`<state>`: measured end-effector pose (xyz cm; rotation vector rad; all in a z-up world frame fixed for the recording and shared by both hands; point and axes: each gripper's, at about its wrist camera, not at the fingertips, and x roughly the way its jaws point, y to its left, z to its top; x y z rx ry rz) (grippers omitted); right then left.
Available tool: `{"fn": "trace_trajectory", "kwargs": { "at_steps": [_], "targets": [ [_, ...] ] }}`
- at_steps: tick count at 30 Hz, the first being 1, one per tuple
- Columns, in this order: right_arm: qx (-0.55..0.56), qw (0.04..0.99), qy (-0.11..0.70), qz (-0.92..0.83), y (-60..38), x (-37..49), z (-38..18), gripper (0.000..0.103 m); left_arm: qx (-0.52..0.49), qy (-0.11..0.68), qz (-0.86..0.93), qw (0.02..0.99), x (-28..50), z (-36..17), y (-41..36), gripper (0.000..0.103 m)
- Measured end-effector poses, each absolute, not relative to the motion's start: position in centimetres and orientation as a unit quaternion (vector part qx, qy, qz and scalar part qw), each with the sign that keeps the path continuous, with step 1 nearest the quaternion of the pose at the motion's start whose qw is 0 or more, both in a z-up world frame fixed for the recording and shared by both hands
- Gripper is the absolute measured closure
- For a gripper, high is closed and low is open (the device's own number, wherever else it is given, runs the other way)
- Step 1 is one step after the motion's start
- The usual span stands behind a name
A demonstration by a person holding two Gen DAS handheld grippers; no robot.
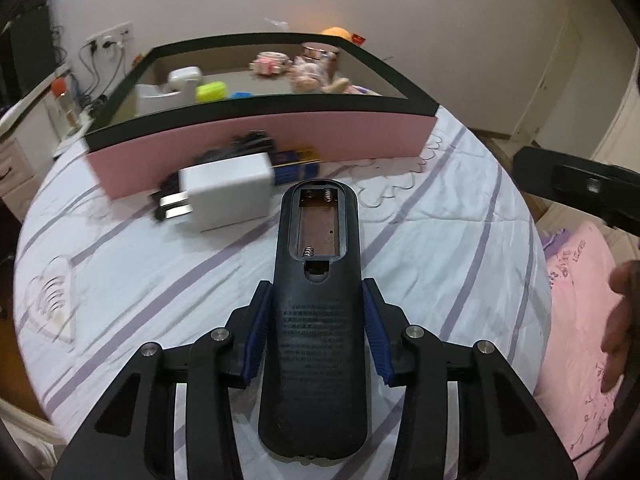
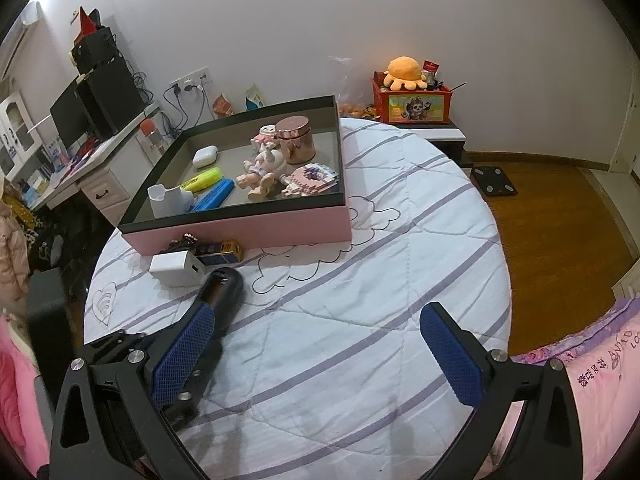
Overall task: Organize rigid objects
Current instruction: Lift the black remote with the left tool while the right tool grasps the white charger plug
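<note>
A black remote control [image 1: 316, 320] lies back side up on the striped bedspread, its battery bay open and empty. My left gripper [image 1: 318, 286] is shut on it, the blue pads [image 1: 258, 328] pressing both long sides at mid-length. In the right wrist view the remote's [image 2: 224, 288] far end shows past my right gripper [image 2: 318, 312], which hangs open over bare bedspread with nothing between its fingers. The pink box with a black rim [image 1: 260, 140] stands just beyond the remote.
A white charger plug [image 2: 178, 268], a small blue and yellow item [image 2: 222, 252] and a dark object lie against the box's [image 2: 240, 232] front wall. Inside it are a white cup, highlighter, doll, copper jar [image 2: 296, 140] and block figure. A hand [image 1: 624, 312] shows at right.
</note>
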<state>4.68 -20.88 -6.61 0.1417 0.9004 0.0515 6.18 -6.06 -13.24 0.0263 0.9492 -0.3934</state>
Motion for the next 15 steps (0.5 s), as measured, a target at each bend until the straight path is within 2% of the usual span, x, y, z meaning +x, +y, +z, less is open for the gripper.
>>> {"fn": "trace_trajectory", "kwargs": {
  "at_steps": [15],
  "targets": [
    [0.037,0.889,0.449,0.077,-13.4,7.7,-8.1,0.0,-0.019,0.437,-0.114,0.892,3.0,-12.0,2.6,0.059]
  ]
}}
